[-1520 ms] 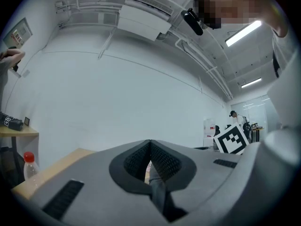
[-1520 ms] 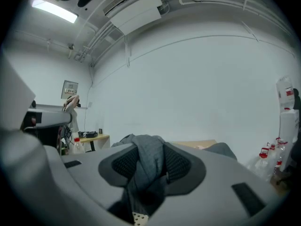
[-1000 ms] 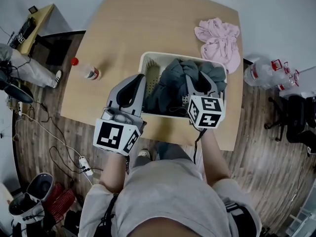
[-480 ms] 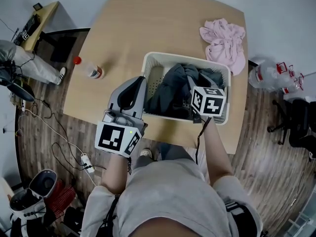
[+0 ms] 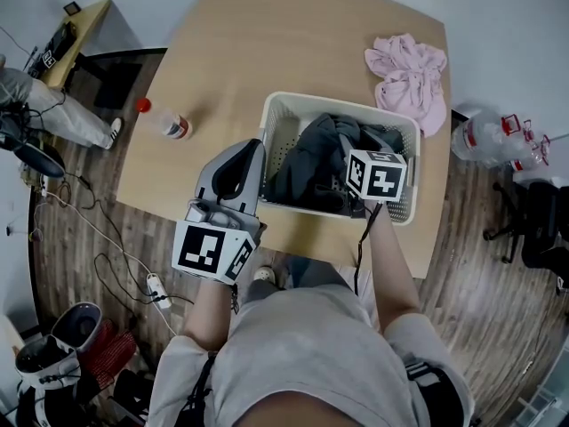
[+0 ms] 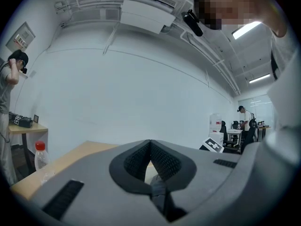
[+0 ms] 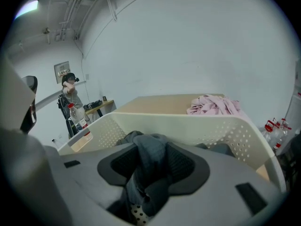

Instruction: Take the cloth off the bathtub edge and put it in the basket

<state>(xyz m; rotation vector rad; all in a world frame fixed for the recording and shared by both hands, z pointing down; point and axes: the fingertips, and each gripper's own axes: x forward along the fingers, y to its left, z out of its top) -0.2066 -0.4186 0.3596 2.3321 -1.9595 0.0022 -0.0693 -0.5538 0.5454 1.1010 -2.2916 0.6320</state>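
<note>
A dark grey cloth (image 5: 311,154) lies heaped in the white perforated basket (image 5: 270,140) on the wooden table (image 5: 267,43). My right gripper (image 5: 351,163) reaches down into the basket. Its jaws are opening, and a fold of the grey cloth (image 7: 150,164) still fills the gap and touches both pads. The basket's far wall (image 7: 188,126) rises just past the jaws. My left gripper (image 5: 252,149) hovers at the basket's near left corner, tilted upward. In the left gripper view its tips (image 6: 150,142) meet, shut, with nothing between them.
A crumpled pink cloth (image 5: 409,74) lies on the table behind the basket at the right. A red-capped bottle (image 5: 164,123) lies near the table's left edge. Water bottles (image 5: 489,136) stand on the floor at right. A person (image 5: 53,123) is at the far left.
The right gripper has sunk a little deeper into the basket with the grey cloth. The left gripper has stayed where it was.
</note>
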